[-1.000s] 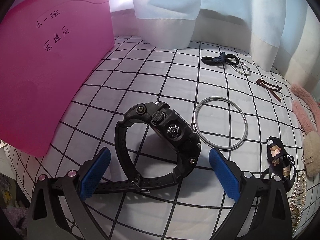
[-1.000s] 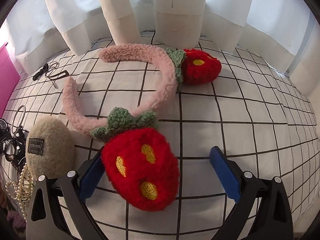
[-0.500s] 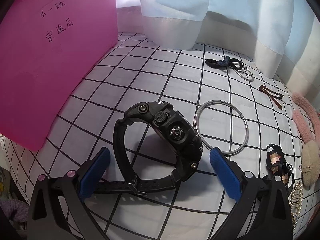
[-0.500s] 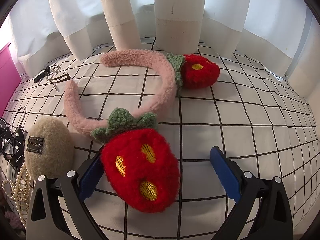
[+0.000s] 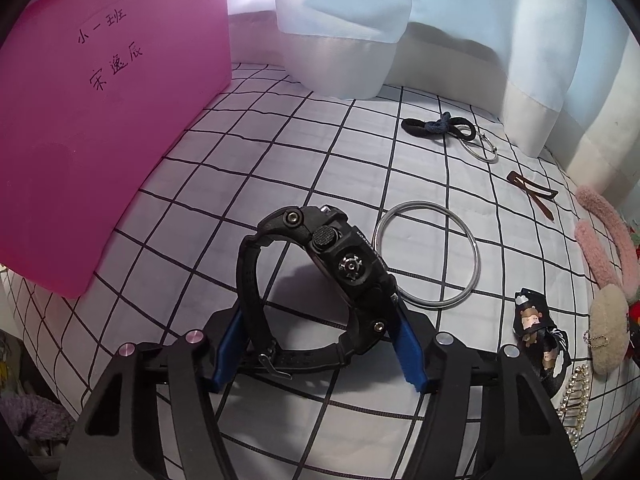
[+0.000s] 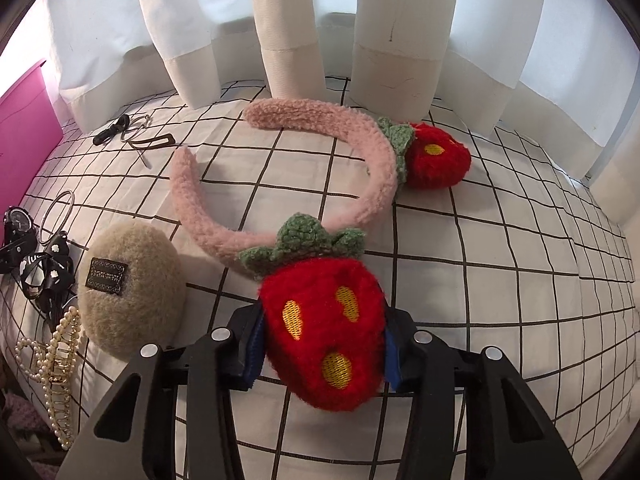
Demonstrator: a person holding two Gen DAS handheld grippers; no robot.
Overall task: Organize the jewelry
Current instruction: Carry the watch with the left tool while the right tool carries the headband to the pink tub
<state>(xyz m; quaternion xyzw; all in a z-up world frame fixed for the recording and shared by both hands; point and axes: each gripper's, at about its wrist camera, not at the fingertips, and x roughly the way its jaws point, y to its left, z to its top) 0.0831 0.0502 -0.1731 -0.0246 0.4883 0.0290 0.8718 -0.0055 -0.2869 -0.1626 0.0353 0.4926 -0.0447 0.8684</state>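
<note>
In the left wrist view my left gripper (image 5: 316, 344) is shut on a black wristwatch (image 5: 320, 280), its blue pads pressing the strap and case on both sides. The watch stands on edge on the checked cloth. In the right wrist view my right gripper (image 6: 322, 344) is shut on the near red plush strawberry (image 6: 324, 328) of a pink fuzzy headband (image 6: 372, 168), which lies on the cloth with a second strawberry (image 6: 438, 156) at its far side.
A pink box (image 5: 92, 120) stands at the left. A silver bangle (image 5: 428, 256), black hair tie (image 5: 440, 126), brown clip (image 5: 532, 192), ribbon bow (image 5: 536, 320), beige plush clip (image 6: 128, 284) and pearl claw clip (image 6: 56, 368) lie around. White curtains (image 6: 320, 20) hang behind.
Both grippers have closed from wide open: the left onto the watch, the right onto the near strawberry. Both views shifted slightly.
</note>
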